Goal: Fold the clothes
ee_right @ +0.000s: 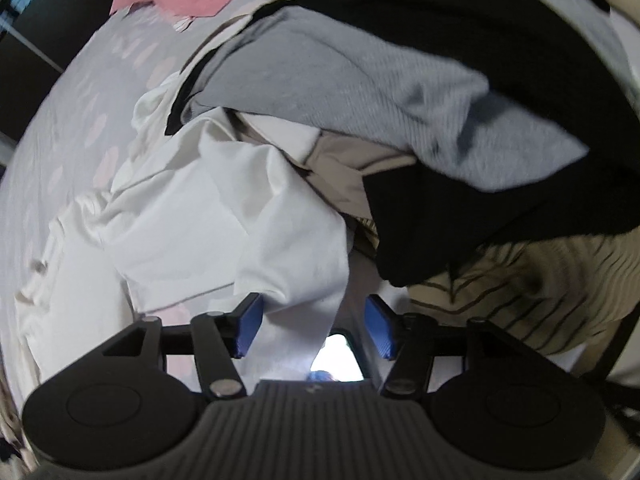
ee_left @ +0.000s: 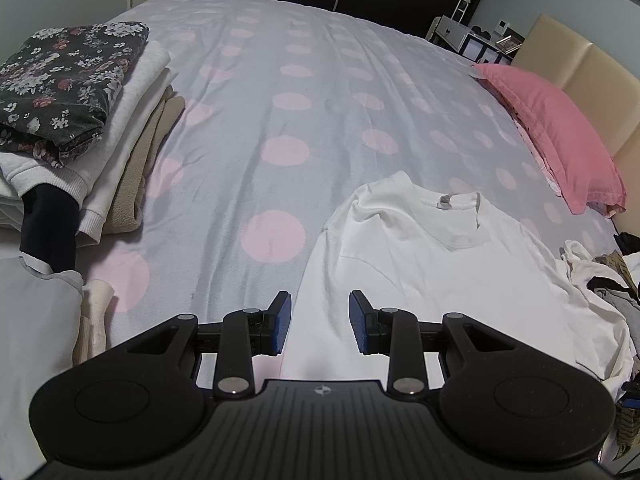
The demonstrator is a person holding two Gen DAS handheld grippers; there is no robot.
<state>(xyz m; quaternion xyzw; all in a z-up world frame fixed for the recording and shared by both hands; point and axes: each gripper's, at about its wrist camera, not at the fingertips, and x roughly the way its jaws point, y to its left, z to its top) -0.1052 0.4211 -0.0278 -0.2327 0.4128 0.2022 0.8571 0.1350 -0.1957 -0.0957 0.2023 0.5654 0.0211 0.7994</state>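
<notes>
A bed [ee_left: 304, 80] with a pale spotted cover fills the left wrist view, a pink pillow [ee_left: 560, 128] against the headboard at the right edge and a stack [ee_left: 80, 120] of folded clothes at the left; the white T-shirt [ee_left: 432, 264] lies spread flat at lower centre and right, collar toward the top of the frame; the left gripper [ee_left: 319, 322] hovers at the bottom centre with its jaws apart and nothing between them, the shirt's left edge running just under the gap. In the right wrist view, blurred, a heap [ee_right: 400, 120] of unfolded grey, black and striped clothes crowds the upper right; the T-shirt [ee_right: 192, 216] bunches in white folds across the centre and left; the right gripper [ee_right: 315, 330] stands at the bottom centre with jaws apart, a fold of the shirt hanging down between them against the left pad [ee_right: 249, 330], not pinched. The risk, as I judge it: closing here could catch two layers or a neighbouring piece from the heap, since these lie so near; a pull would then drag the flat shirt askew.
</notes>
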